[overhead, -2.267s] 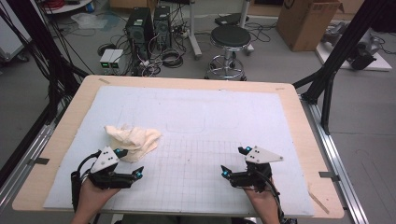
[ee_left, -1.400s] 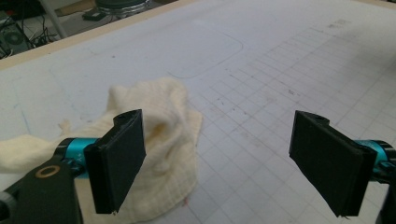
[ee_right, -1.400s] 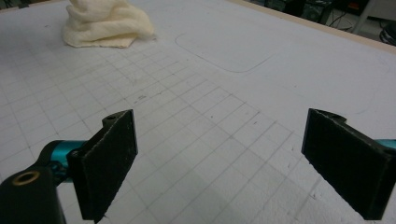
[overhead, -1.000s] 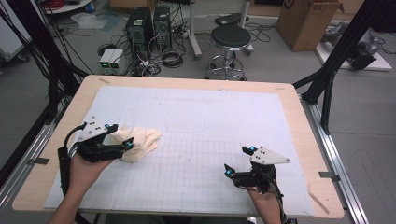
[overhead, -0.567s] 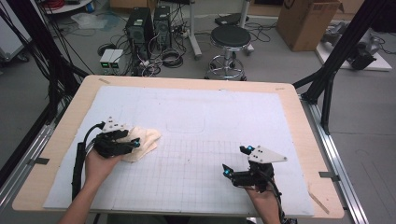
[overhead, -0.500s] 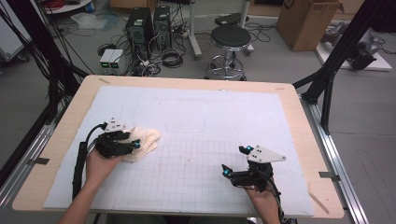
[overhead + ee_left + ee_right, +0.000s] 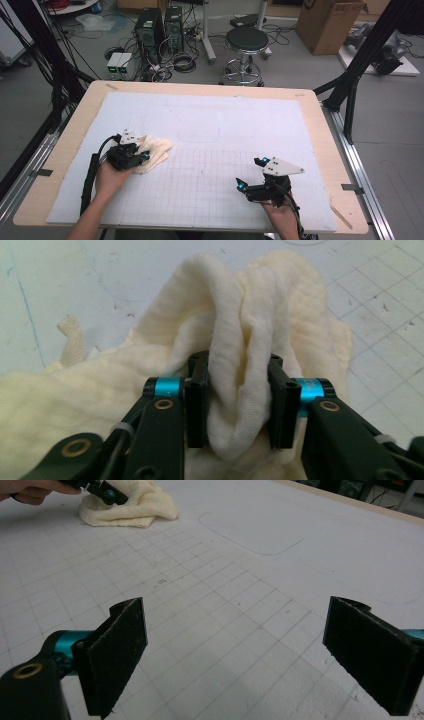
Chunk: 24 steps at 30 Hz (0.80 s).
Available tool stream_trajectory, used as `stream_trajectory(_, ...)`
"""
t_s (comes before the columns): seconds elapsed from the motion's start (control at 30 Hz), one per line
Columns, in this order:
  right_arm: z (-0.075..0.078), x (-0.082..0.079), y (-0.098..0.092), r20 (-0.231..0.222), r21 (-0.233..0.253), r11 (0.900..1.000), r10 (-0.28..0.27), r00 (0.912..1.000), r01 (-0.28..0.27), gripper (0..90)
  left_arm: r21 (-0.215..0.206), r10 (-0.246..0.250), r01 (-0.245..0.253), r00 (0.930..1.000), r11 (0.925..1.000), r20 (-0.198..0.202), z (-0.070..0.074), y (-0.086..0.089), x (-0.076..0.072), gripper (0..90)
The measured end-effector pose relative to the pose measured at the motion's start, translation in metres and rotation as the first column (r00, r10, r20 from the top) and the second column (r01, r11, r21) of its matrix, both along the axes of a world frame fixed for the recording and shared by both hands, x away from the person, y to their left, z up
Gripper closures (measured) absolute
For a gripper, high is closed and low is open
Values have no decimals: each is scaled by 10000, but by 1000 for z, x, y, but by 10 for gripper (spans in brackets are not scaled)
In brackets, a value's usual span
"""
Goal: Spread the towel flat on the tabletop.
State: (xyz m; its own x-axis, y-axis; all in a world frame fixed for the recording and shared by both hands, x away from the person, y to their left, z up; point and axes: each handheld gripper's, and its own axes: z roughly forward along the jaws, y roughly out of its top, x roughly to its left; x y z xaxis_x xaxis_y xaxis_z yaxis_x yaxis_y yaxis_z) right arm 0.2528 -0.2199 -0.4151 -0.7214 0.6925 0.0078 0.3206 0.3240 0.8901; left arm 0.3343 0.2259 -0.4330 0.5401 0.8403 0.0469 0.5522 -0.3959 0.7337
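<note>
White gridded mat [image 7: 210, 125] on table; cloth [image 7: 156, 150] lying crumpled at its left side.
Left gripper [image 7: 235, 400] is pinching a raised cloth fold, likely to lift it; right gripper [image 7: 240, 655] is hovering wide open, well apart, over bare grid.

From up here I see my left gripper [image 7: 141, 156] on the cream cloth [image 7: 156, 151] at the white mat's [image 7: 225, 120] left side — my right gripper [image 7: 251, 173] sits well apart, low on the grid.
</note>
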Motion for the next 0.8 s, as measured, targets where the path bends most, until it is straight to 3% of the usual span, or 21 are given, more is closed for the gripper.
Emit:
stream_trajectory(0.1,0,1,1,-1,-21,10000,50,10000,-50,99,-314,235,-237,9997,9992,-71,-1,2,0,722)
stream_trajectory(0.3,-2,3,5,-40,-104,9998,150,9999,-151,99,-88,183,-183,9998,9998,58,0,1,-1,759)
stream_trajectory(0.53,-2,3,4,-58,-126,9998,153,9999,-153,99,-919,287,-270,9994,9954,177,9,3,-4,781)
stream_trajectory(0.8,-2,3,5,-68,-119,9998,141,9999,-142,99,-1110,40,13,9988,9938,480,26,2,-10,782)
